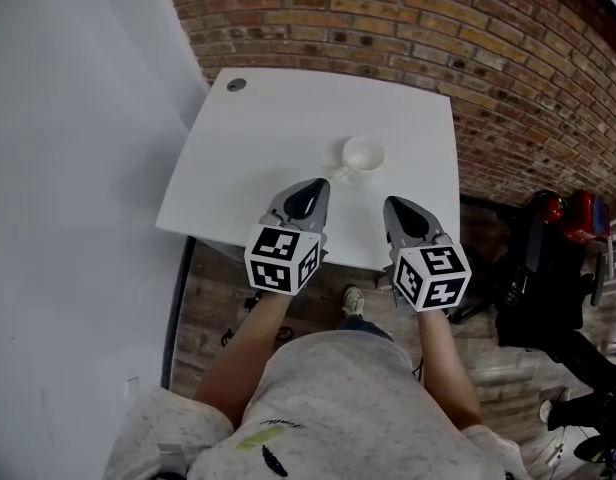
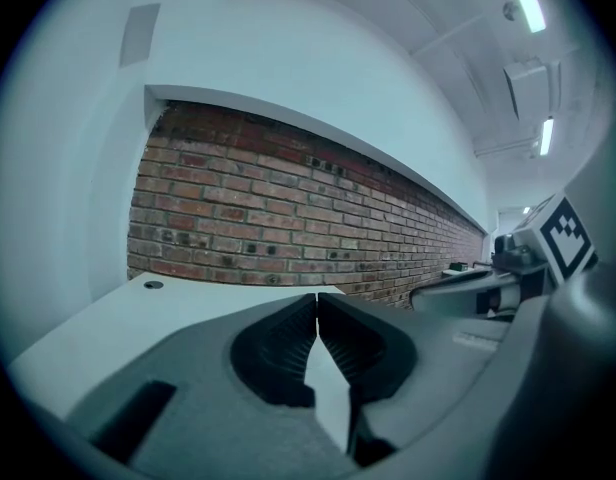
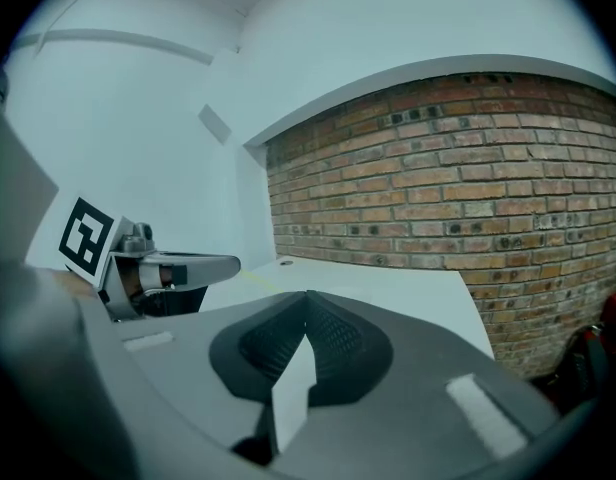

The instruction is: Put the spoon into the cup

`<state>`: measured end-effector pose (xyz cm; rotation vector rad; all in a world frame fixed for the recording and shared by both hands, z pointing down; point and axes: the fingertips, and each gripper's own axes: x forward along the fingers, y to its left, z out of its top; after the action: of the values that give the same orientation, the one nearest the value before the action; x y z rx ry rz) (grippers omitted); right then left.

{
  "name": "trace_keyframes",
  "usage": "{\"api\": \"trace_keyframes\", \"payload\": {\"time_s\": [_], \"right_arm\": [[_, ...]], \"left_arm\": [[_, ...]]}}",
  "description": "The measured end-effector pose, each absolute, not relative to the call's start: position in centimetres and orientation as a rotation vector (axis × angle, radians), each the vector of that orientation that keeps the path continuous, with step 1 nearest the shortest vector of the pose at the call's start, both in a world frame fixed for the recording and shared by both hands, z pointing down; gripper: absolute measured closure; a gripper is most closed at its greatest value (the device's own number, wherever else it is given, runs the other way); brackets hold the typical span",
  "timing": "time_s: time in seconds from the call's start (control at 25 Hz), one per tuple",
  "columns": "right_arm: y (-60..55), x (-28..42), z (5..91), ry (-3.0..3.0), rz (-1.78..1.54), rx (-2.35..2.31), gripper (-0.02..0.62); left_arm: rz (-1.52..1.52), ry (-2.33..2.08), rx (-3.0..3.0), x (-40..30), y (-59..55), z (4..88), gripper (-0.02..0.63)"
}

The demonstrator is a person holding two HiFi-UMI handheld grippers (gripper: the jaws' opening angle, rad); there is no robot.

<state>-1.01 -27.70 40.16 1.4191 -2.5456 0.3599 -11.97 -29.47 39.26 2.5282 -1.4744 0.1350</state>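
Grey speckled shirt (image 1: 338, 408) at the near edge of the head view; both bare forearms reach forward from it.

Left gripper (image 1: 317, 182): marker cube (image 1: 281, 258) at its rear, over the near edge of the white table (image 1: 278, 128). In the left gripper view the two ribbed pads meet at the tips, and nothing is between them. Only bare tabletop shows through the gap behind the tips.

Right gripper (image 1: 392, 202): its own marker cube (image 1: 433, 276) sits just off the table's near edge. In the right gripper view the jaws are closed tip to tip and empty.

The two grippers lie side by side, apart, both pointing away from the person. Each shows at the edge of the other's view.

White cup (image 1: 364, 155): upright on the table, ahead of both grippers and between their lines, touching neither. Its handle points back toward the left gripper's tip, and it sits nearer that tip than the right one. The inside looks pale; its contents cannot be made out.

Small dark round fitting (image 1: 236, 84): far ahead and left of the left gripper, near the table's far left corner.

Red brick wall (image 1: 438, 38) runs beyond the table's far edge.
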Motion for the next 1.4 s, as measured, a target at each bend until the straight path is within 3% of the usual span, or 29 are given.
{"api": "trace_keyframes", "payload": {"time_s": [1.4], "right_arm": [[-39.7, 3.4, 43.5, -2.553, 0.419, 1.273, 0.584]], "left_arm": [[0.291, -1.459, 2.397, -5.2, -40.8, 46.8, 0.601]]}}
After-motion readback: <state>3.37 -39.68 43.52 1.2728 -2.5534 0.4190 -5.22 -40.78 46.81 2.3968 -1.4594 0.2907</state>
